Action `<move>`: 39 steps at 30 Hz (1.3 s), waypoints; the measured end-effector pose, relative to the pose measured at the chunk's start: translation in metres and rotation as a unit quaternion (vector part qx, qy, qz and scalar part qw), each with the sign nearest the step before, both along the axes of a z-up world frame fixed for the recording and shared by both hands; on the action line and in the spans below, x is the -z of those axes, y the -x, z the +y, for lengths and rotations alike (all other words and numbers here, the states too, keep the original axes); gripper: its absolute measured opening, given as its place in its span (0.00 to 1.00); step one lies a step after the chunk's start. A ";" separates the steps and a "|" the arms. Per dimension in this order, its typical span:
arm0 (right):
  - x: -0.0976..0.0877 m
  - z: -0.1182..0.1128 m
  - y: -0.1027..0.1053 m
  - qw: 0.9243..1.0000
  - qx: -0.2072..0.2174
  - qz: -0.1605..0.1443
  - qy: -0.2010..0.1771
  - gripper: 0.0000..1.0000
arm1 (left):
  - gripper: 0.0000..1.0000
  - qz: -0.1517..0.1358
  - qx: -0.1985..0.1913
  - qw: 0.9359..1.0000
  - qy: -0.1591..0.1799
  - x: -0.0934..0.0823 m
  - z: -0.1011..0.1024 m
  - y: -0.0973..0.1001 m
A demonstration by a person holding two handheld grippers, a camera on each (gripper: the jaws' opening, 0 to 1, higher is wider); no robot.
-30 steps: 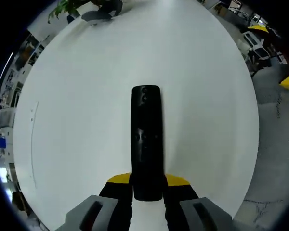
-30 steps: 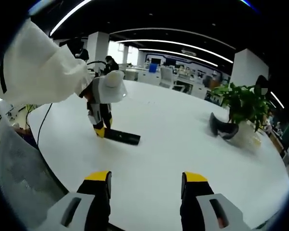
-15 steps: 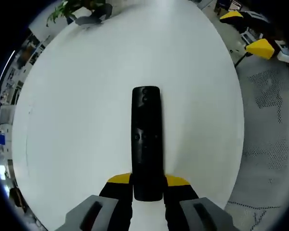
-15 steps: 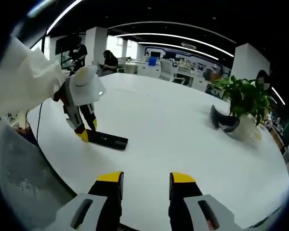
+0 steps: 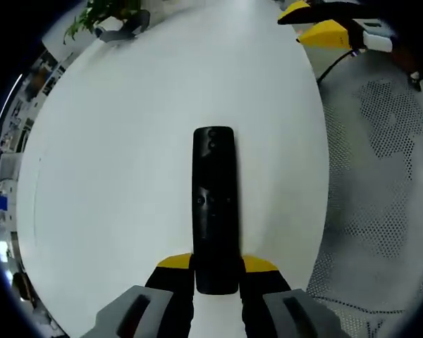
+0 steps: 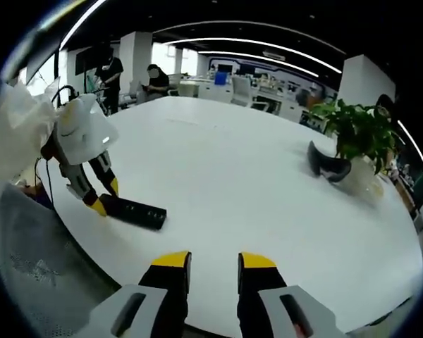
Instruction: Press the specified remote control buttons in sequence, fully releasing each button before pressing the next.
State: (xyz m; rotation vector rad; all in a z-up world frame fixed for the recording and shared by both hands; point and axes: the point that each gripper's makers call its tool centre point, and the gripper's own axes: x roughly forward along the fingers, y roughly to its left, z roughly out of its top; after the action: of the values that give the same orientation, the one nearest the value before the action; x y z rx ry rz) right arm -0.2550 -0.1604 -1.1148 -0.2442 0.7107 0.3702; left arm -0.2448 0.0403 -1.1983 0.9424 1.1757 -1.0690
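Long black remote, flat on white table, clamped in left gripper jaws; right gripper jaws narrowly parted, empty.

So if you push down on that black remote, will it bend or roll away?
Probably neither. The remote is a straight, flat bar lying on the table, so it looks stiff and unlikely to roll. The left gripper is clamped on its near end, which should stop it sliding on the smooth tabletop.

Open office, ceiling light strips, white pillars.
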 end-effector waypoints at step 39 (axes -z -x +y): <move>-0.004 0.037 0.016 0.992 -0.074 0.055 -0.089 0.00 | 0.23 -0.028 -0.074 0.992 0.101 -0.001 -0.001 0.047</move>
State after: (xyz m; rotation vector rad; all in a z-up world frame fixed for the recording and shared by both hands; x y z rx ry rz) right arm -0.2714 -0.1235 -1.1110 -0.1091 0.7644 0.5883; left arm -0.2922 0.0396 -1.1972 0.7118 1.0529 -1.0148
